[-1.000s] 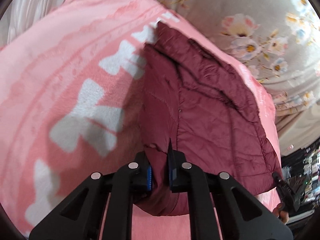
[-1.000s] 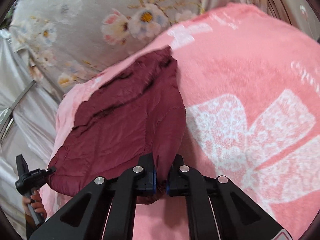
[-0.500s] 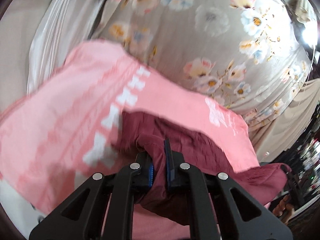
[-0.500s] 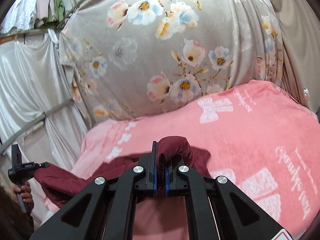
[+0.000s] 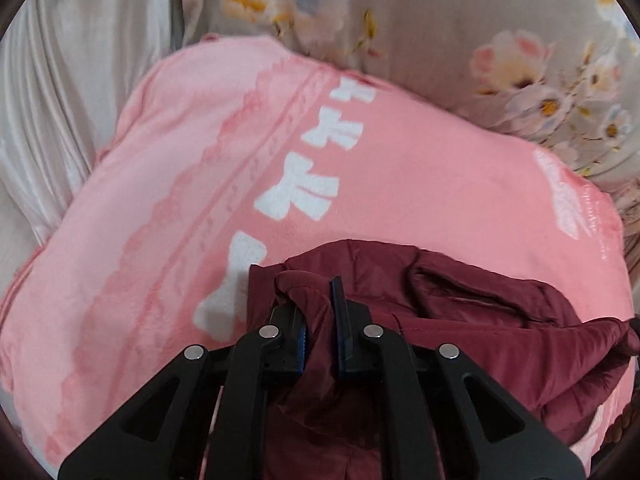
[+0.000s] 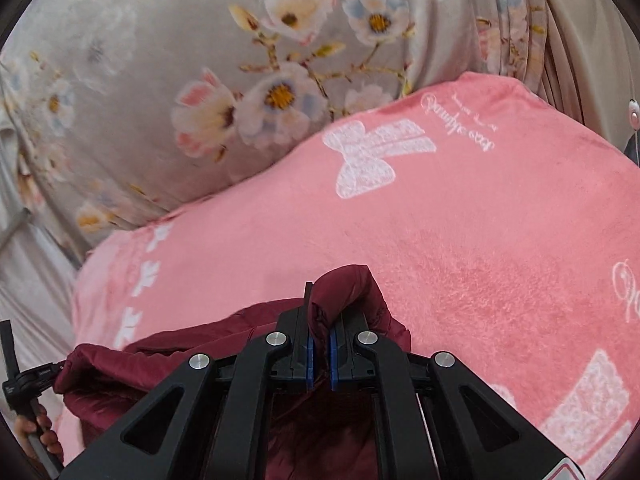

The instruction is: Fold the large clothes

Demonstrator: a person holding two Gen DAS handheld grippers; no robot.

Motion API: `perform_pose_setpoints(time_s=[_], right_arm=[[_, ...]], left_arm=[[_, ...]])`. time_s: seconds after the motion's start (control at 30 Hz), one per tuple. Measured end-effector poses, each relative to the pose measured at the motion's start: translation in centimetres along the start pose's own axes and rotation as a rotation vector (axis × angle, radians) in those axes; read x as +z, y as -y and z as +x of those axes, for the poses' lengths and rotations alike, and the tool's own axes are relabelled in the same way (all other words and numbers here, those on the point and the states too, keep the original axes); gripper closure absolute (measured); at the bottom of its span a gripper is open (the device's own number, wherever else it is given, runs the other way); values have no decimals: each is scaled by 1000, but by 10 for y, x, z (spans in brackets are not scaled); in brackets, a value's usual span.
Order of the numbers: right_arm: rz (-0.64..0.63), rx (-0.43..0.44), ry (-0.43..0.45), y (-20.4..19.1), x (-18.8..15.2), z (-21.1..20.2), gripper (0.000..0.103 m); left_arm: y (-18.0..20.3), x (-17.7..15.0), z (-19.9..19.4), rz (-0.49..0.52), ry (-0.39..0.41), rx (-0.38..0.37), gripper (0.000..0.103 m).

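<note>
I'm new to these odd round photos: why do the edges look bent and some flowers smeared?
Left wrist view: a fisheye lens bows the pink blanket and darkens the corners; the flowered cloth behind is soft and blurred. Right wrist view: same bulge, but its flowered cloth and the tongs gripping the maroon jacket look sharper. Lighting is even, without glare.

Matte black two-finger grippers with blue pads

The left gripper [image 5: 322, 320] and the right gripper [image 6: 320, 340] share one build: angular black plastic linkage arms with triangular cut-outs, four round silver screws across each, and ribbed blue pads [image 6: 310, 364] lining the inner finger faces. A red-and-white marking shows at the right gripper's lower corner. Bare fingers [image 6: 38, 434] wrap a grey handle.
</note>
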State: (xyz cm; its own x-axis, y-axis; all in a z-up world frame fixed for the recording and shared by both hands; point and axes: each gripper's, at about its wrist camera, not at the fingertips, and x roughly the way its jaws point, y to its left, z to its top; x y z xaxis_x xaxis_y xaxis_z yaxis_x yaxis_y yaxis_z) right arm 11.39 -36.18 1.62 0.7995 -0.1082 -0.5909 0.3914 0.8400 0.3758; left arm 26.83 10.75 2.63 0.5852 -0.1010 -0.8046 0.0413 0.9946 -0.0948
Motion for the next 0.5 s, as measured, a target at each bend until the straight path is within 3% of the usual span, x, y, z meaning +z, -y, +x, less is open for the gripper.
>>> perform_pose_setpoints(time_s=[0.23,0.5], right_arm=[[31,-66,-37,8,-11,56,98],[29,-109,-84,20,-34,95,98]], left_arm=[[6,-5,75,-2,-67,51,91],[6,-15,105,-17,-12,-8,87]])
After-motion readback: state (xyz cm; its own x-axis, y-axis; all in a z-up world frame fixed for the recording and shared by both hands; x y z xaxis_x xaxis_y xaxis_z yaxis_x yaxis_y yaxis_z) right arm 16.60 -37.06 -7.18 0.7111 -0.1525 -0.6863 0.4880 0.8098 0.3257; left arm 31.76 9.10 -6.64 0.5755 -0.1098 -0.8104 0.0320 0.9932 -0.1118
